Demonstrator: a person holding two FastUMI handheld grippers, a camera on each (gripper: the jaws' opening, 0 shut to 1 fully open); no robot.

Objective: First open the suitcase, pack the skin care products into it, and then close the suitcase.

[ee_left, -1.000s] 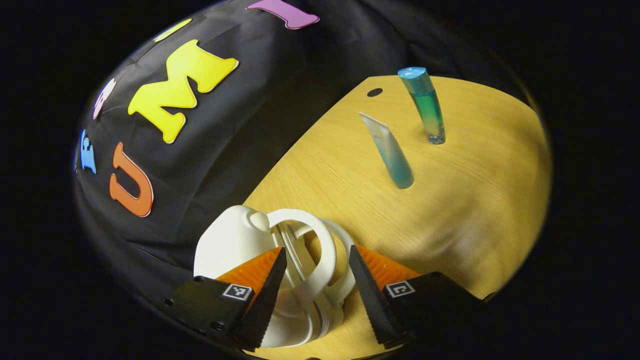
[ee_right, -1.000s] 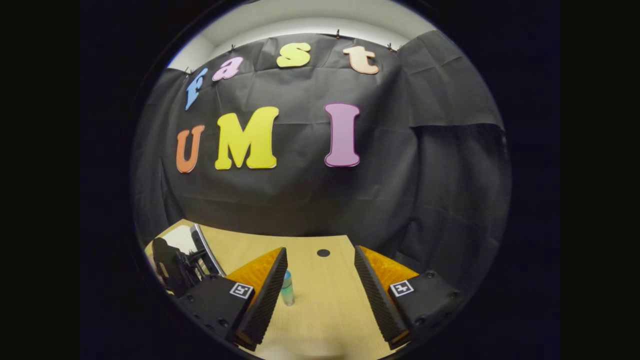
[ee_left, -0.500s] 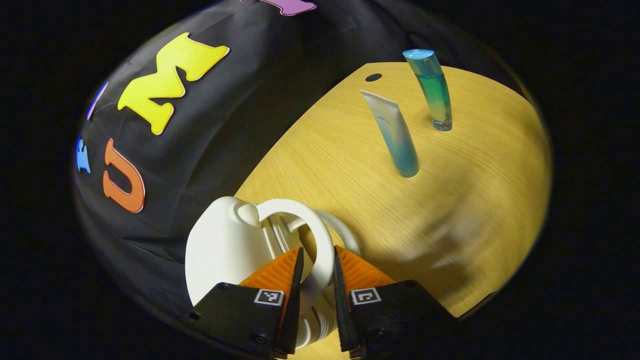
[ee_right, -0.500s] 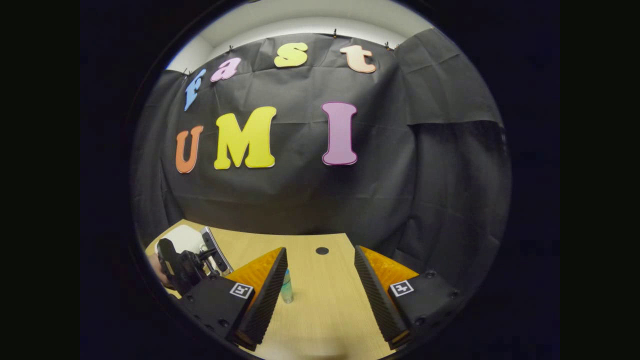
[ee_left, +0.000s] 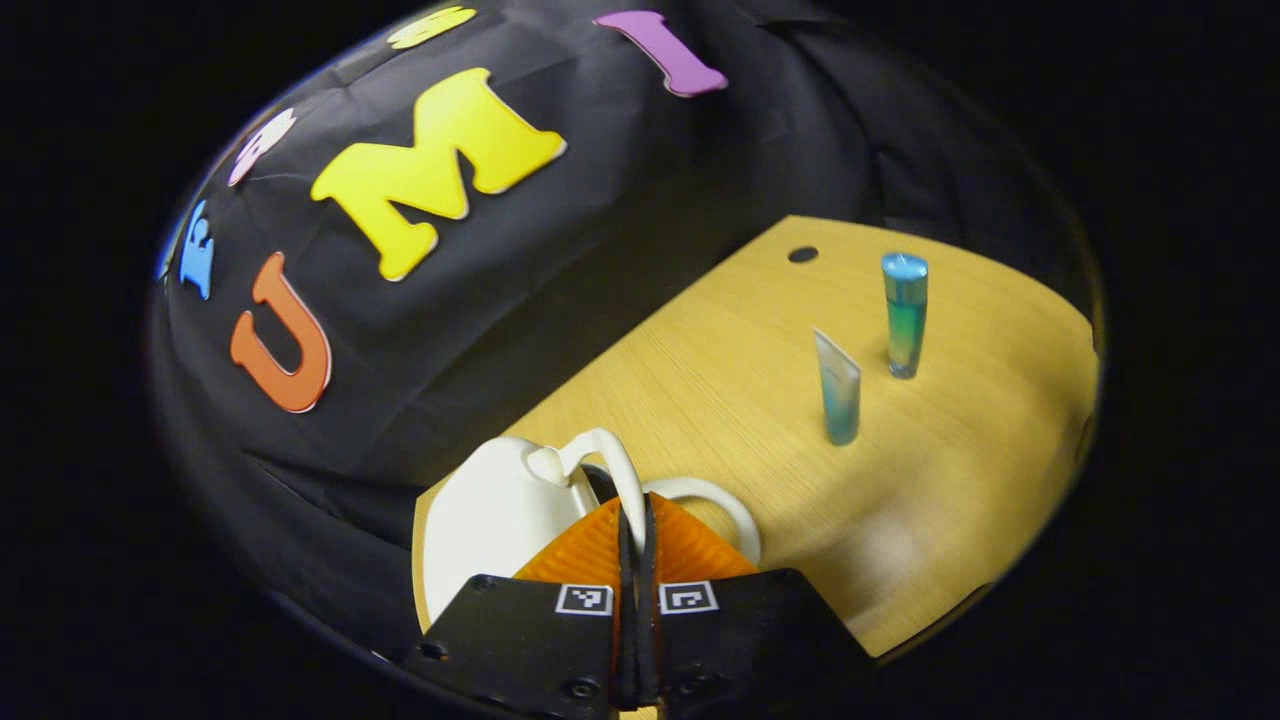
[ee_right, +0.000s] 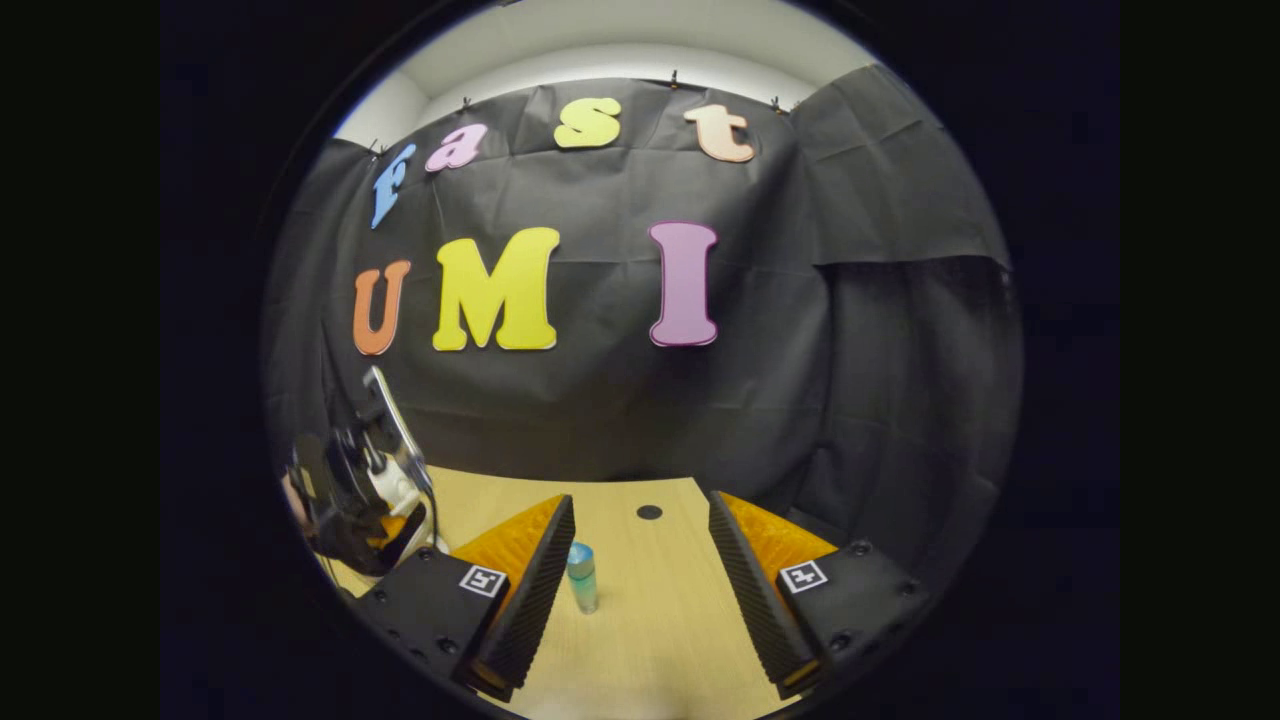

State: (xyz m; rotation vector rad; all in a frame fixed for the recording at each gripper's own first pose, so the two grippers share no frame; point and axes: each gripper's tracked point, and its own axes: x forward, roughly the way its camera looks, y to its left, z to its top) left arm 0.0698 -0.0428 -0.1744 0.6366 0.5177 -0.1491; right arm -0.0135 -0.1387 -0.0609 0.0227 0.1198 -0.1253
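both views low over table (ee_left: 960, 480), sharing bottle (ee_right: 581, 577)

A light wood-grain desk (ee_left: 700, 380) with a small dark round hole (ee_right: 649, 512) near its far edge stands against a black cloth wall (ee_right: 600, 400). Above the cloth, a pale lit ceiling (ee_right: 620, 40) shows.

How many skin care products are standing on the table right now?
2. The bottle with the blue cap stands farther back on the table; the tube stands just nearer and left of it in the left gripper view. Others may be hidden.
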